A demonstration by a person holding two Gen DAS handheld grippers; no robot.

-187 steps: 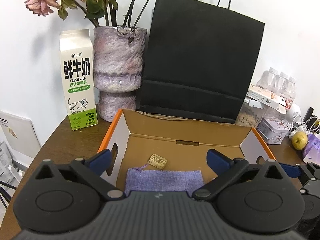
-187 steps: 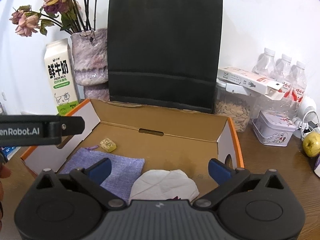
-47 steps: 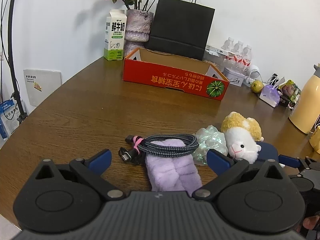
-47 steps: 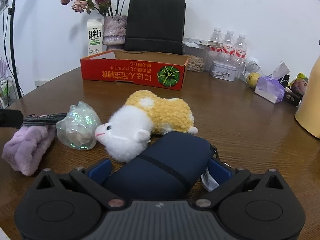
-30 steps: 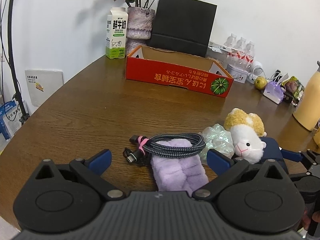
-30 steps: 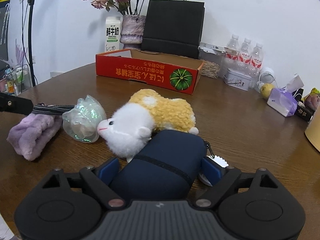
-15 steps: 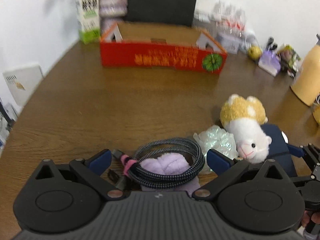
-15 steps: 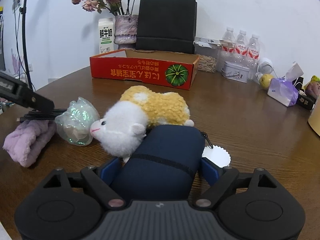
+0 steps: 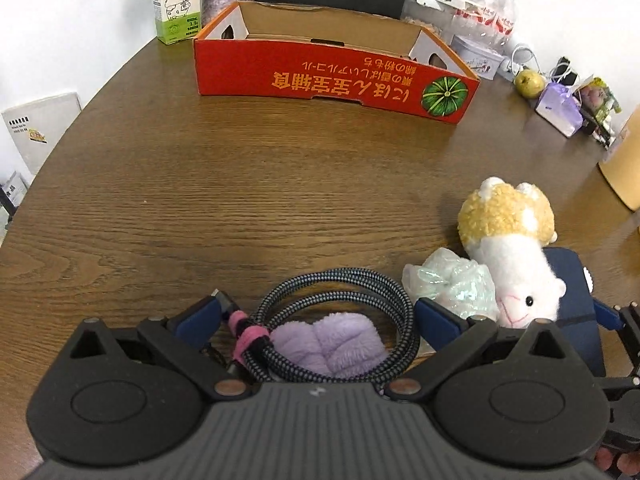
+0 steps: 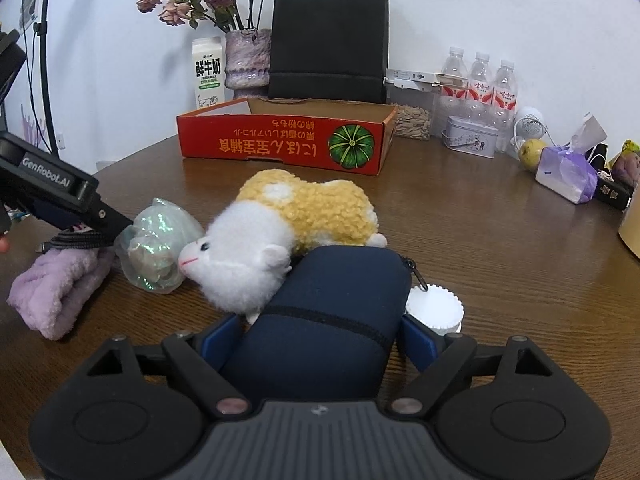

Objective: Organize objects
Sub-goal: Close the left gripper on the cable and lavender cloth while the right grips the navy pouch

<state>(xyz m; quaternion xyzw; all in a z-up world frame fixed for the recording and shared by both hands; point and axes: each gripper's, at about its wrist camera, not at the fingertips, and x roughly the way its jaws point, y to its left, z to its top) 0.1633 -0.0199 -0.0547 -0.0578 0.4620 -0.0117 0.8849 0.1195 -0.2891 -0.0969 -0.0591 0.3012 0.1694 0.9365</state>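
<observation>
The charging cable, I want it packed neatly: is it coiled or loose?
Coiled. The braided cable forms a closed loop bound by a pink tie, lying on the purple cloth.

Round wooden table [image 9: 280, 168], white wall [image 10: 500, 8] behind.

- round wooden table [image 9: 280, 184]
- red box [image 9: 332, 76] toward its far side, milk carton [image 9: 176, 0] and vase [image 10: 248, 60] behind
- near edge: purple cloth [image 9: 328, 344] under a cable [image 9: 340, 280], plastic wrap [image 9: 452, 284], plush [image 10: 288, 232], navy pouch [image 10: 332, 320], white cap [image 10: 436, 312]
</observation>
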